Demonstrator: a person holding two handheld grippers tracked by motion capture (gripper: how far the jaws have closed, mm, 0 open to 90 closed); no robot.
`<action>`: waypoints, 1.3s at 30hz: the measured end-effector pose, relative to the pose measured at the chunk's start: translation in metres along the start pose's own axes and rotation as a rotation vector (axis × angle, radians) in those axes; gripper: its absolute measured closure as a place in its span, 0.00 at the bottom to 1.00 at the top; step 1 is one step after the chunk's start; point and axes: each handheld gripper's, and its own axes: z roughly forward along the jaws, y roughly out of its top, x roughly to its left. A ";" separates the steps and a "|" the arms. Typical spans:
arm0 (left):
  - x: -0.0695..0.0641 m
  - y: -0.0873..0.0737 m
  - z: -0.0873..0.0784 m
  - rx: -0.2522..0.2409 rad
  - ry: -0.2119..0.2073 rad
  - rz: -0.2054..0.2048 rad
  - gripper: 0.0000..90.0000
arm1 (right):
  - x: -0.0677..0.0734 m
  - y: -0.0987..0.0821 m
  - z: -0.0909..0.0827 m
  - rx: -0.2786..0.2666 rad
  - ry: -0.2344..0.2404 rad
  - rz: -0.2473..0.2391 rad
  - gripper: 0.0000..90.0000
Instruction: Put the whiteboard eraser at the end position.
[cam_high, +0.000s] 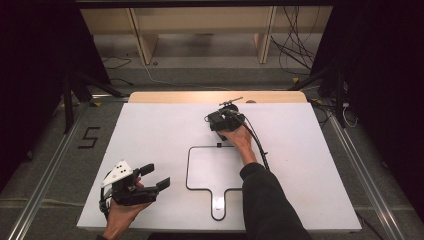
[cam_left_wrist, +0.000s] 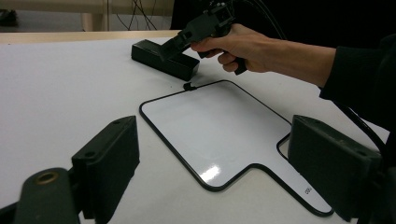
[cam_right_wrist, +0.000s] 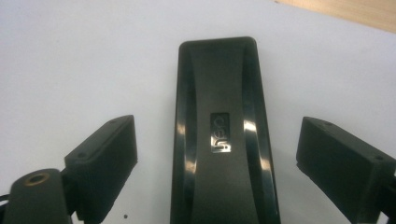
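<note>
Black glossy eraser (cam_right_wrist: 223, 135); white board (cam_high: 212, 170), black rim; white tabletop (cam_high: 150, 135), tan wood edge; black sleeve (cam_high: 267, 200).

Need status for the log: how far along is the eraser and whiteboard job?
Done: black eraser lies flat on the table beyond the paddle whiteboard. In hand: right hand-held gripper open astride it, pads clear. Left hand-held gripper open, idle. Left: can't tell; the board looks clean.

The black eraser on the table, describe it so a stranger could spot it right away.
Start at the white table and go to its far edge. Just beyond the small whiteboard lies the eraser, between the open jaws of the right gripper. It is a solid glossy black block; the whiteboard is flat and white.
</note>
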 end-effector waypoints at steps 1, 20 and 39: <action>0.000 0.000 0.000 0.000 0.000 0.000 0.18 | 0.000 0.000 -0.001 -0.002 0.000 -0.004 0.13; -0.001 -0.001 0.000 0.003 0.004 -0.003 0.18 | 0.010 0.001 -0.035 -0.105 0.069 -0.038 0.13; -0.001 -0.002 0.001 0.015 0.001 -0.001 0.18 | 0.005 -0.025 -0.083 -0.197 0.145 -0.049 0.13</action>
